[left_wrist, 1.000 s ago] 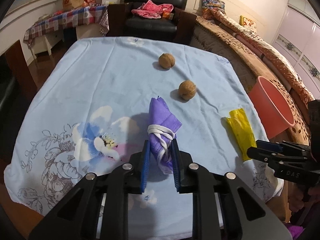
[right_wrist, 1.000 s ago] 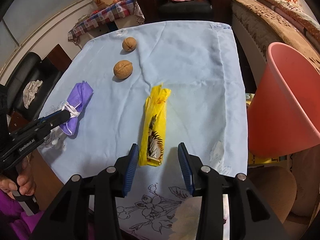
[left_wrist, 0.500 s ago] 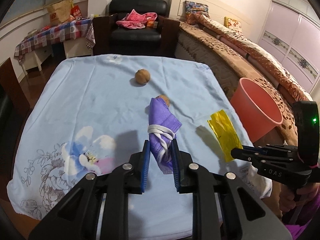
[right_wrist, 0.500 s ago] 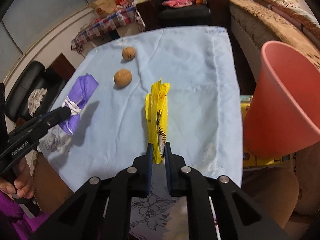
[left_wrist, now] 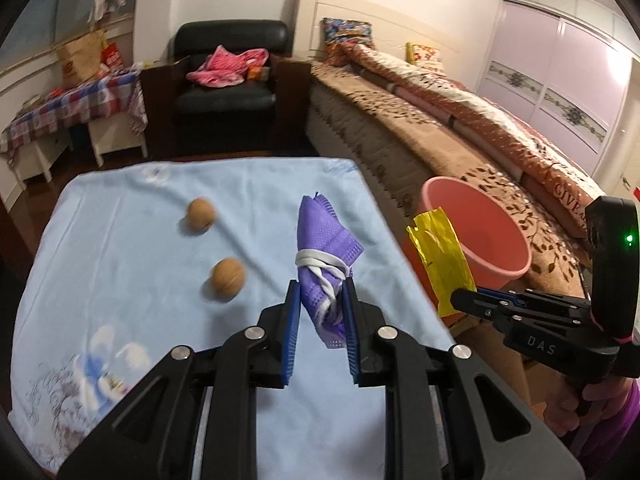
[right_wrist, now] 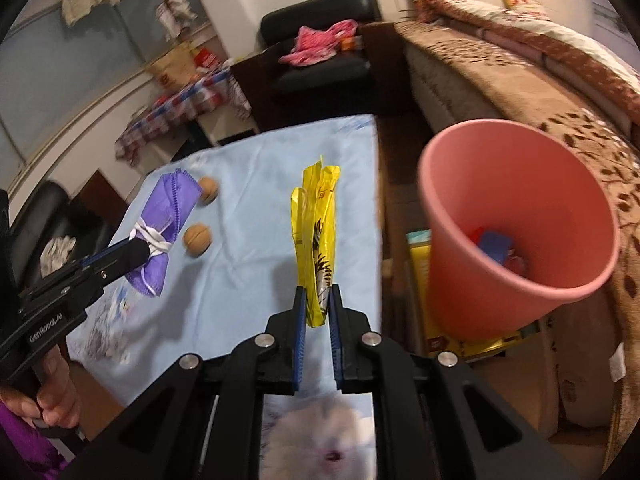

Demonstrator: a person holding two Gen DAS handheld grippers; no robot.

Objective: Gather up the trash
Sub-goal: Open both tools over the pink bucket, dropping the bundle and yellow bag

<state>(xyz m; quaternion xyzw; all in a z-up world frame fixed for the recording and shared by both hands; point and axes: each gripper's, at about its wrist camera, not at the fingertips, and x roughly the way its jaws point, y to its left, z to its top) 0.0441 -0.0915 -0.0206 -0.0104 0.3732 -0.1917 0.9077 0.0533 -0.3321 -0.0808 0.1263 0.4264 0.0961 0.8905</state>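
My left gripper (left_wrist: 320, 300) is clenched on a folded purple face mask (left_wrist: 326, 248) bound with its white ear loops, holding it up off the table. My right gripper (right_wrist: 317, 306) grasps the lower end of a crumpled yellow plastic wrapper (right_wrist: 316, 240), which stands upright between its blue pads (right_wrist: 299, 320), above the right edge of the table's pale blue floral cloth (left_wrist: 120, 264). Two brown walnuts (left_wrist: 227, 275) lie on the cloth towards its far left part. Just beyond the right edge stands a pink plastic bucket (right_wrist: 516, 216) with red and blue scraps at its bottom.
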